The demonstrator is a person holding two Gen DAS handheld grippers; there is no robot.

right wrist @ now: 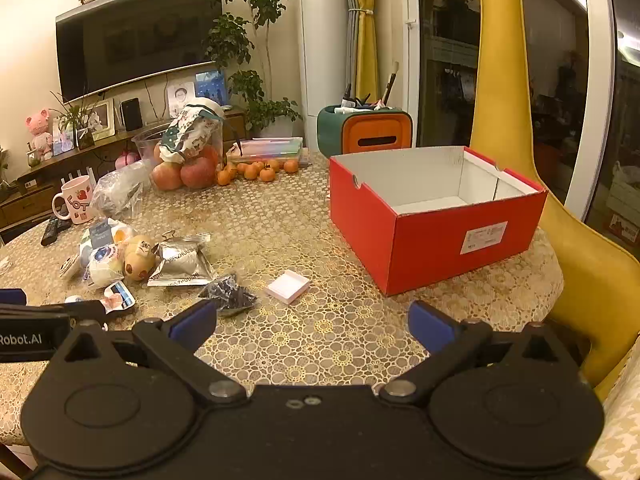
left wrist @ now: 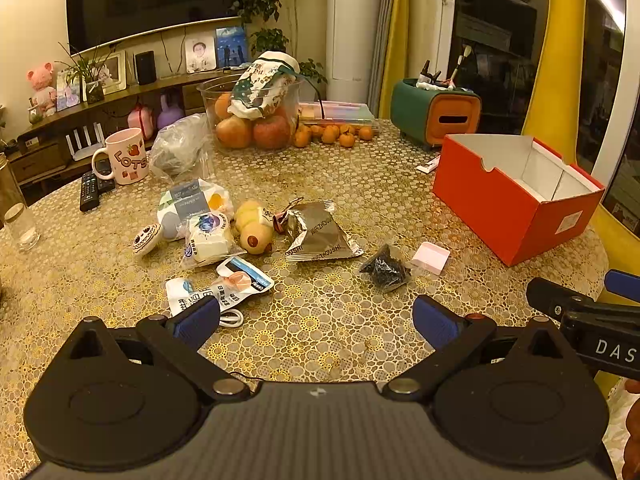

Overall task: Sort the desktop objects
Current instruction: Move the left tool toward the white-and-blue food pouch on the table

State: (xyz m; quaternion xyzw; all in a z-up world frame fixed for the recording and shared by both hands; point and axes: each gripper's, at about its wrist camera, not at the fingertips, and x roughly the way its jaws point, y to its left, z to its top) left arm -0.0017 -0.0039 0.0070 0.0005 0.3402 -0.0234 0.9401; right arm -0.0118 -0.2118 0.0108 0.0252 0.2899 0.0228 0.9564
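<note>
An open red box with a white, bare inside stands at the table's right; in the right wrist view the box is straight ahead. Loose items lie mid-table: a silver-brown snack packet, a dark crinkled packet, a small pink box, white pouches, a plush toy. The dark packet and the pink box also show in the right wrist view. My left gripper is open and empty above the table. My right gripper is open and empty.
A fruit bowl, small oranges, a pink mug, remotes, a glass jar and a green-orange tissue holder ring the table. A yellow chair stands at right.
</note>
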